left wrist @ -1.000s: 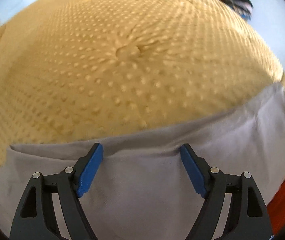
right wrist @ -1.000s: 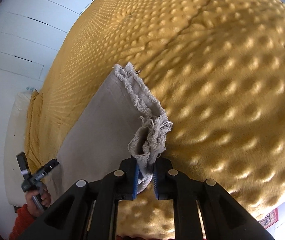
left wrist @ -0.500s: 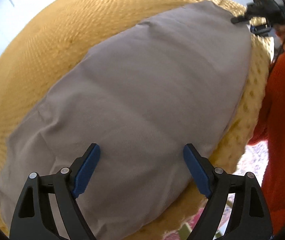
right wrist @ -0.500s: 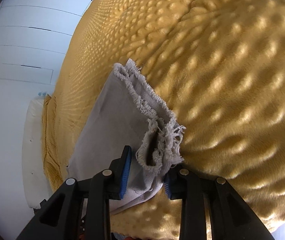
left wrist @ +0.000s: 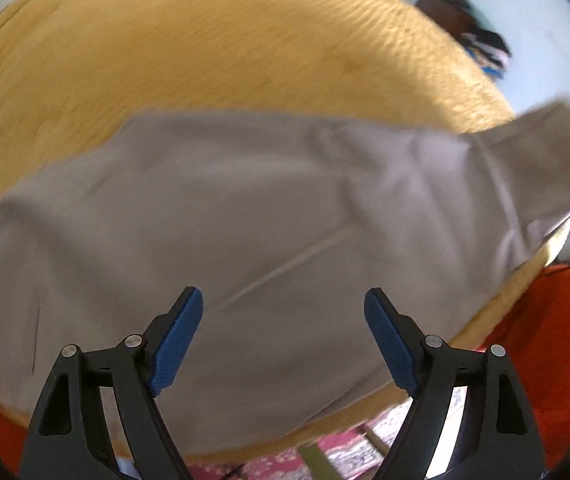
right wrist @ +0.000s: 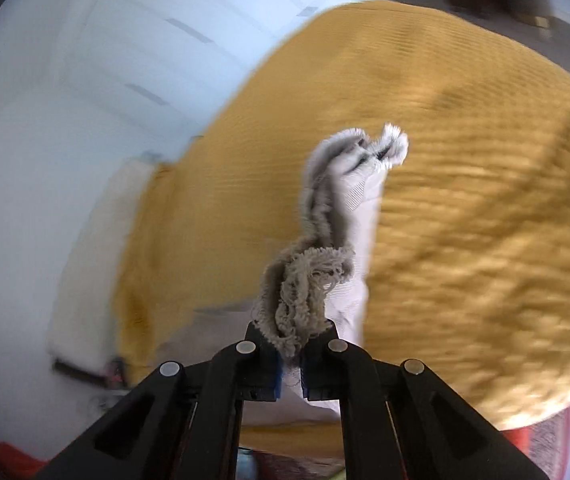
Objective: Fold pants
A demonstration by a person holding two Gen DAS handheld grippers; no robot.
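A bed under a mustard, bumpy bedspread [left wrist: 245, 48] fills both views, with white panelled wall [right wrist: 85, 80] to its left and a patterned rug [left wrist: 349, 452] below its edge. The grey pants [left wrist: 225, 220] lie spread flat across the bedspread, one end lifted at the right. The left tool [left wrist: 283, 320] hovers above them, jaws wide apart and empty. The right tool [right wrist: 291, 364] is clamped tight on the frayed hem [right wrist: 305, 280], raised off the bed. Motion blur smears the far room.
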